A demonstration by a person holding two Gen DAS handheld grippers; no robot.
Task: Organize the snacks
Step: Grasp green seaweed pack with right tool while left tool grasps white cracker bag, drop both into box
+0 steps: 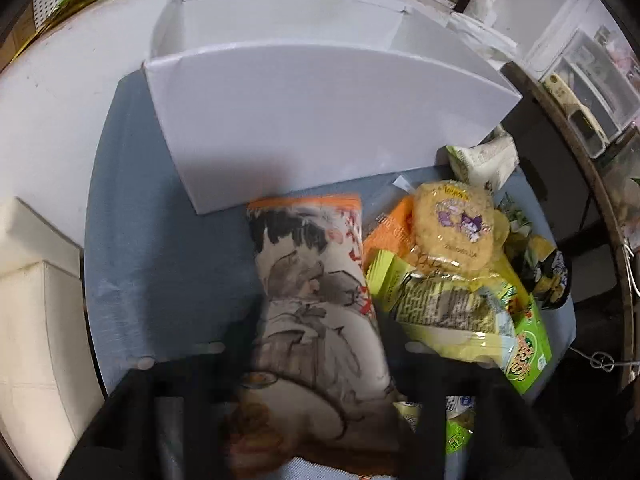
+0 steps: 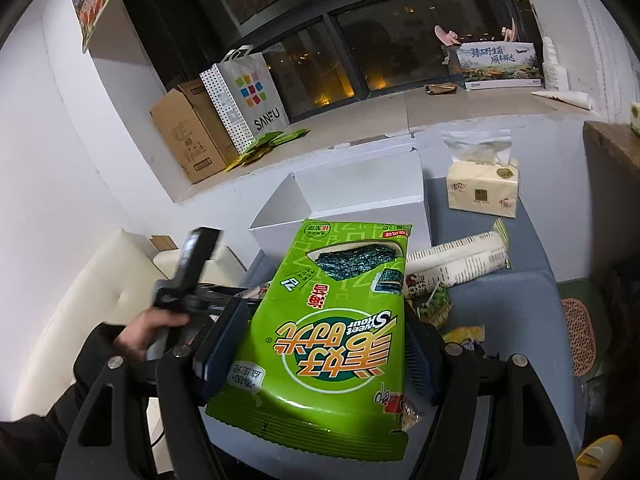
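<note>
My left gripper [image 1: 316, 344] is shut on a long snack bag with an ink-style drawing and orange ends [image 1: 312, 292], held over the blue-grey table cloth [image 1: 160, 248] just in front of the white divided box [image 1: 304, 120]. A pile of snacks lies to its right: a round yellow rice cracker pack [image 1: 454, 228], green packs [image 1: 516, 344], an orange pack [image 1: 388, 232]. My right gripper [image 2: 326, 344] is shut on a green seaweed snack bag [image 2: 332, 320], held above the table before the white box [image 2: 352, 196]. The left gripper [image 2: 196, 272] and its hand show at the left there.
A cream sofa [image 1: 36, 320] stands left of the table. A tissue pack [image 2: 482, 188] and a white ribbed snack pack [image 2: 460, 260] lie on the table's right side. A cardboard box [image 2: 188, 132] and a SANFU paper bag [image 2: 244, 96] stand on the window ledge.
</note>
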